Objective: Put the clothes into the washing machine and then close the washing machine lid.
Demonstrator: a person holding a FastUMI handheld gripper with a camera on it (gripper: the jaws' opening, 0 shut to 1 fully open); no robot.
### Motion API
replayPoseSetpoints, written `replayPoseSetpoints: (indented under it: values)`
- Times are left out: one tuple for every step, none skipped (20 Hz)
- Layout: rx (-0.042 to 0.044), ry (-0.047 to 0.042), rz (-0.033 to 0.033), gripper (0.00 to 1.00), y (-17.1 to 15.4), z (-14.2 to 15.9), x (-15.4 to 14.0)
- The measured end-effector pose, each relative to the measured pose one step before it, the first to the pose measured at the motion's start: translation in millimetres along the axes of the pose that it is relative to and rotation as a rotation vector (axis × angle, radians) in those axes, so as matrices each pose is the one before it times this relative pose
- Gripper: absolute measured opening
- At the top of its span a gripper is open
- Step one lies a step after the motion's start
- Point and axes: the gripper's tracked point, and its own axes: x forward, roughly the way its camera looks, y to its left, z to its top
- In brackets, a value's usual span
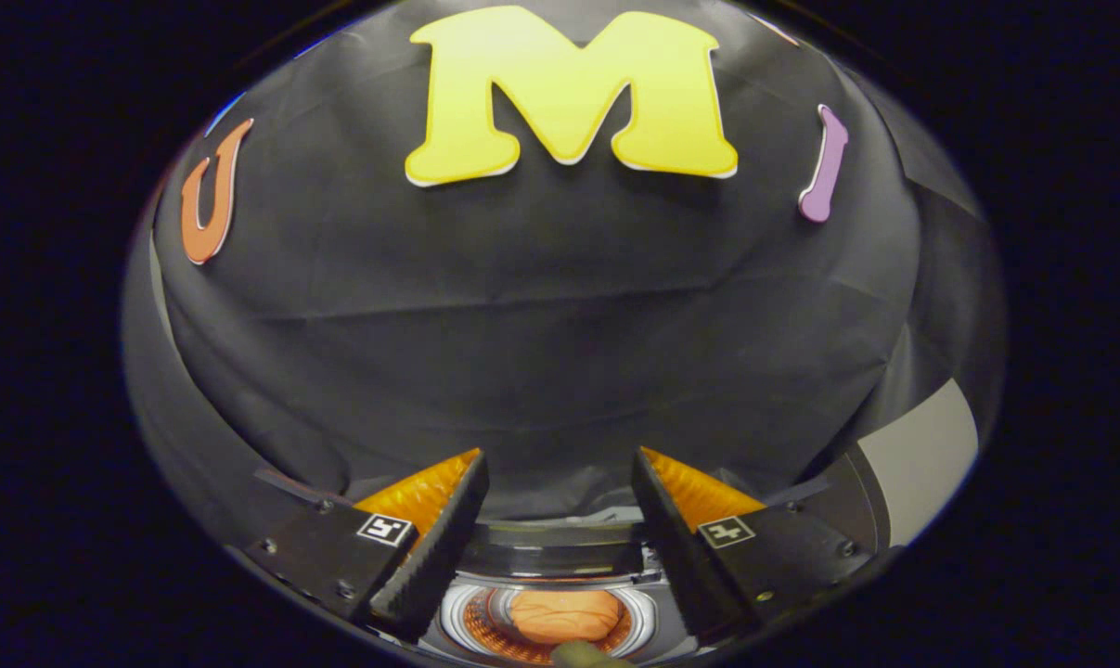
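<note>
The tongs (560, 547) are spread wide and hold nothing; the two fingers (430, 557) stand well apart, each with a black ribbed inner pad and an orange part on its outer side. In the gap between the fingers, below and a little beyond their tips, lies the washing machine (560, 566), seen from above. Its round opening (560, 622) is uncovered, with a pale ring around it. Inside the drum there is an orange piece of clothes (564, 614), lying in a soft heap near the middle of the opening. At the near edge of the opening a small dull olive thing (583, 654) shows, but I cannot tell what it is. On the far side of the opening a dark band (560, 557) of the machine's top runs from left to right between the fingers. To the far right, beyond the right finger, a pale grey panel (921, 455) stands beside the black wall.
</note>
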Motion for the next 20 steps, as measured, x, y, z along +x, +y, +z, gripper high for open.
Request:
replayPoseSetpoints:
  values:
    - [-0.00262, 0.0028, 0.00065, 1.0, 0.24, -0.74, 1.5]
    - [-0.00476, -0.00972, -0.00137, 1.0, -0.69, 0.23, -0.77]
    - [-0.00157, -0.01599, -0.00028, 1.0, -0.95, 0.9, -1.07]
    - [0.00082, -0.0115, 0.00107, 1.0, 0.44, -0.29, 0.12]
    - [0.00139, -0.0137, 0.00119, 1.0, 0.44, 1.55, 0.45]
    - [-0.00618, -0.01636, 0.00146, 1.0, -0.22, 0.68, -0.93]
    - [-0.00555, -0.01668, 0.00132, 1.0, -0.25, 1.38, 0.43]
    - [-0.00315, -0.01281, 0.00255, 1.0, 0.29, 0.0, 0.3]
    - [-0.0003, -0.00808, 0.00246, 1.0, 0.36, 0.38, -0.13]
    - [-0.00114, -0.00459, 0.00293, 1.0, 0.5, -0.64, -1.91]
    - [-0.00207, -0.00371, 0.00191, 1.0, 0.63, 0.87, -0.95]
    - [-0.00284, -0.00332, 0.00256, 1.0, -0.57, -0.94, 0.51]
    - [-0.00039, -0.0051, 0.00135, 1.0, -0.05, 0.99, -1.44]
    - [-0.00189, -0.00456, 0.00068, 1.0, 0.04, 0.51, -0.32]
    - [-0.00081, -0.00365, -0.00007, 1.0, 0.39, -0.37, 0.81]
    - [-0.00204, -0.00336, -0.00039, 1.0, -0.07, 0.14, 0.59]
    - [-0.00045, -0.00093, 0.00052, 1.0, -0.22, 0.09, -0.39]
    - [-0.00064, -0.00071, 0.00132, 1.0, 0.17, 0.31, 0.11]
    - [-0.00341, -0.00015, 0.00208, 1.0, 0.51, -0.61, 0.63]
    - [-0.00241, 0.00016, 0.00201, 1.0, -0.5, 0.47, 0.25]
